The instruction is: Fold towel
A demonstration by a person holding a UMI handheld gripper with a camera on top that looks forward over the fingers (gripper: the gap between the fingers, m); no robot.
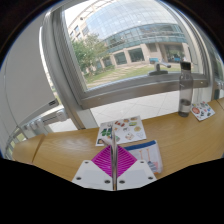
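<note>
Gripper (117, 172): white fingers, magenta pads (116, 160). Table (170, 137): light tan wood. Printed sheet (124, 129): white, multicoloured spots. Booklet (146, 154): white, blue print. Window frame (72, 80): pale grey. Trees (90, 50) outside: green.

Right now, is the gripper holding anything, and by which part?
Nothing. The gripper has its fingers shut together, pads touching, with nothing between them. It points at papers on the table.

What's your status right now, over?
Gripper shut, holding nothing. No towel in view. Papers on the wooden table ahead, dark bottle by the window.
</note>
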